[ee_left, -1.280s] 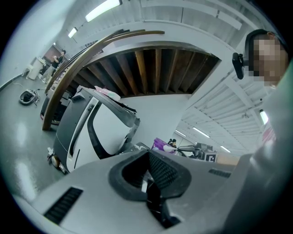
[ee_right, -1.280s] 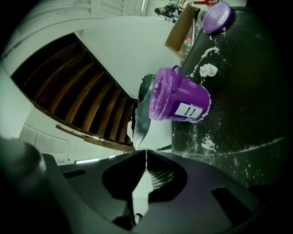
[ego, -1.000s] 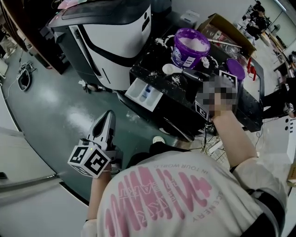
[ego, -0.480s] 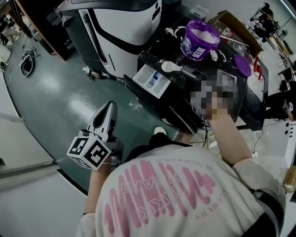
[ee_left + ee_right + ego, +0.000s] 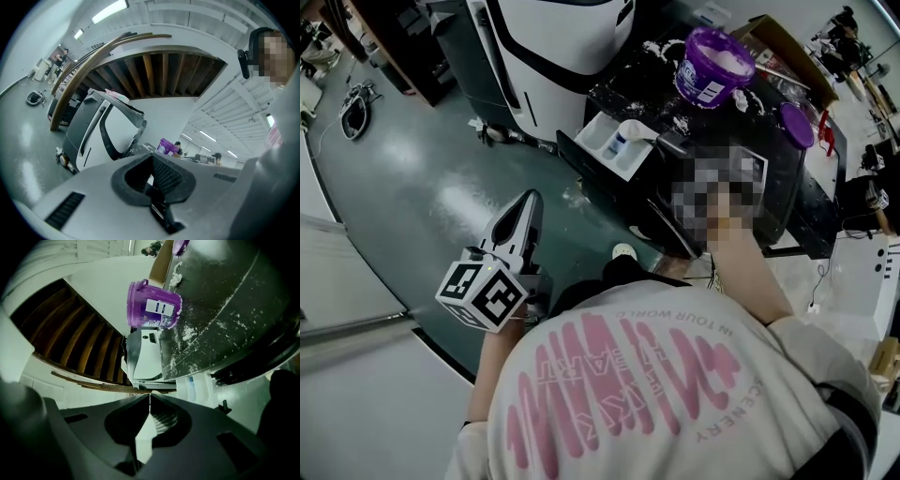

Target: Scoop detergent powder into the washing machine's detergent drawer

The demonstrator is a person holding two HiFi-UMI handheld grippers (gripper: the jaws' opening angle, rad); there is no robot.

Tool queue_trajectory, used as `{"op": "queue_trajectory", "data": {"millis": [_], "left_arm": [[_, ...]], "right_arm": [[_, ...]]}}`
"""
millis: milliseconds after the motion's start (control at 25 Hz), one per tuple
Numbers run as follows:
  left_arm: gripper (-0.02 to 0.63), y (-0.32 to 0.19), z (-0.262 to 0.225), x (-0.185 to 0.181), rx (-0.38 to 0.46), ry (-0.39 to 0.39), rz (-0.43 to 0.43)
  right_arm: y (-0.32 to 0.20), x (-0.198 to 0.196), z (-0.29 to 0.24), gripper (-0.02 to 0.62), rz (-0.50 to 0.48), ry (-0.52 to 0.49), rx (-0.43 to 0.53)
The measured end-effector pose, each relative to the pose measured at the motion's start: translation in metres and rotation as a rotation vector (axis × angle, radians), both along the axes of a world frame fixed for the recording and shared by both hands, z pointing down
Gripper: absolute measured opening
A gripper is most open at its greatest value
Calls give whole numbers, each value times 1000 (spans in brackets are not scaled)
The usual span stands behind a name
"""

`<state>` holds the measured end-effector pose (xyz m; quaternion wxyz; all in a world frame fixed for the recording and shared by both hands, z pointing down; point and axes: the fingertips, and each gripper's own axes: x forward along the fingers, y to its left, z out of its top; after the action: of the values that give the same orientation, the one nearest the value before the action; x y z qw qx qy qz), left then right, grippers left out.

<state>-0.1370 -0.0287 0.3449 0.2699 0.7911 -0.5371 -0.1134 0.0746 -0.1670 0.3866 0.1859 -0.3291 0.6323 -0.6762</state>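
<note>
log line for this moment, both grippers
right gripper: shut on spoon at open drawer | left gripper: shut, empty, above floor | detergent tub: lid off

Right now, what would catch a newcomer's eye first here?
The open purple tub of white powder on the spattered black top. Then the white scoop at the right gripper's tip, over the open detergent drawer. The left gripper hangs apart, above the green floor.

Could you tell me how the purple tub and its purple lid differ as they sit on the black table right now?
The purple tub stands upright and open, white powder showing inside; the lid lies flat, apart from it. The tub is tall and carries a printed label; the lid is a low disc. Both are purple and rest on the black table.
</note>
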Motion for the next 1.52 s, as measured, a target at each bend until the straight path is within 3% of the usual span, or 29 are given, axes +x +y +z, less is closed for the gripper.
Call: {"op": "queue_trajectory", "data": {"millis": [400,1000,1520], "left_arm": [[2,19,7,-25,-20,-2,-92],[2,25,25,-49,-75,-13,-138],[2,7,40,-68,-108,1,-159]], "right_arm": [[9,1,27,5,33,53,-34],[-10,-18,59,5,40,93,-67],[-30,-36,84,5,-9,247,-38]]}}
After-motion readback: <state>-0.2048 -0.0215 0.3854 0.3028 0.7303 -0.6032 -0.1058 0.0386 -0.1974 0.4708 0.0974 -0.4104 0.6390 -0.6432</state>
